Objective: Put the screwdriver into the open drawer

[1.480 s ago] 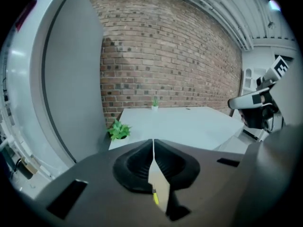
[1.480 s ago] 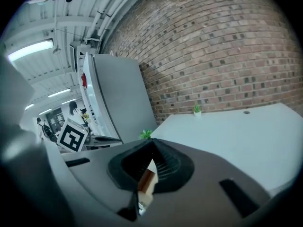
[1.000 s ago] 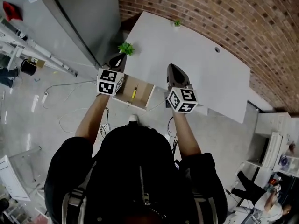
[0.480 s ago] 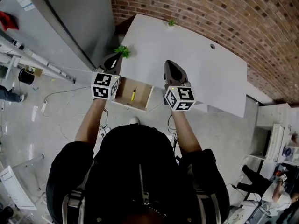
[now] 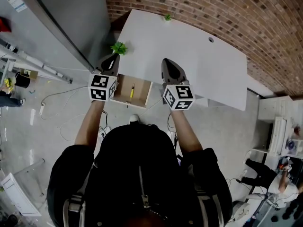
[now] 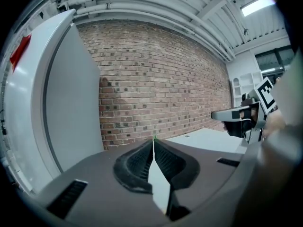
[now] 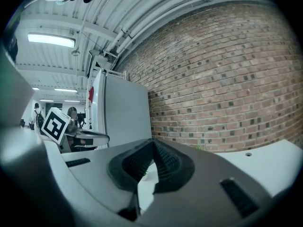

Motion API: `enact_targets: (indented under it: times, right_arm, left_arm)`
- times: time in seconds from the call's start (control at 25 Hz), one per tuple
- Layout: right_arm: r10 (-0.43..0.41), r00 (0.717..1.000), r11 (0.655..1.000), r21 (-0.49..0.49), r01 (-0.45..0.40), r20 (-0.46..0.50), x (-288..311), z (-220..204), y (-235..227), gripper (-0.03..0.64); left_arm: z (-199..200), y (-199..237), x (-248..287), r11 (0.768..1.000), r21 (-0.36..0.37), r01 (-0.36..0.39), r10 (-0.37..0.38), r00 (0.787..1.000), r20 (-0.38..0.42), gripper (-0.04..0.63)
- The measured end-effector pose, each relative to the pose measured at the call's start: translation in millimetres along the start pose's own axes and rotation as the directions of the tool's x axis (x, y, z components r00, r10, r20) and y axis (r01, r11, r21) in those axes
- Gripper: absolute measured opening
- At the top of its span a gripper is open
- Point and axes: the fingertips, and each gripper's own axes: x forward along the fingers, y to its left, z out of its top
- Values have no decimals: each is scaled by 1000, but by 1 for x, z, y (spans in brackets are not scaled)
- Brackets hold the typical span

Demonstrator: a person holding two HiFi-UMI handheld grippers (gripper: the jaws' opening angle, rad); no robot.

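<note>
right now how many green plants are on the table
2. One plant sits at the table's left edge just beyond the left gripper; the other is at the far edge by the brick wall. None looks hidden.

yellow screwdriver (image 5: 132, 90), inside open drawer (image 5: 143, 91)

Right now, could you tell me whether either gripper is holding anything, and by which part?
Nothing is held. The left gripper and the right gripper both have their jaws closed together on nothing; the screwdriver lies loose in the open drawer.
</note>
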Motion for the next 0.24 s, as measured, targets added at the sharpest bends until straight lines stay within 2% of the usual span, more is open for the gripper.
enact_targets:
  times: [0.24]
  right_arm:
    - [-3,1000,1000,8,3,-7,1,-5,3,-5]
  left_arm:
    - [-10,-1,-2,1000,-21,11,-11,1000,-13,29]
